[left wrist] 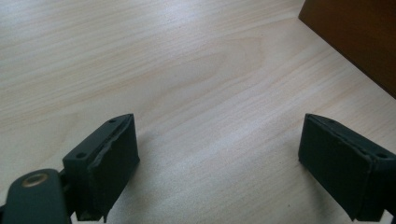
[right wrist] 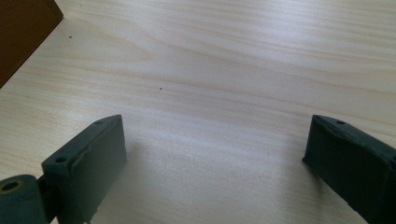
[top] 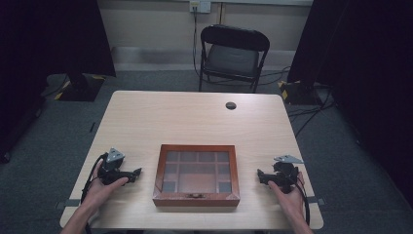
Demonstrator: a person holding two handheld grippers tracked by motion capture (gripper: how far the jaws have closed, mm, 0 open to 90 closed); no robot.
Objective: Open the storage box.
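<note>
While both lie apart, wooden box between left gripper, right gripper

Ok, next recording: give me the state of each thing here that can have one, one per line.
Wooden box: lid shut, flat on the table, front clasp facing the person.
Left gripper: open, nothing between the jaws, beside the box.
Right gripper: open, nothing between the jaws, beside the box.
Folding chair: unfolded, unoccupied, beyond the table.

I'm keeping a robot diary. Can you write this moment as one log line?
left gripper: open, on table | right gripper: open, on table | wooden box: closed, between them, untouched
</note>
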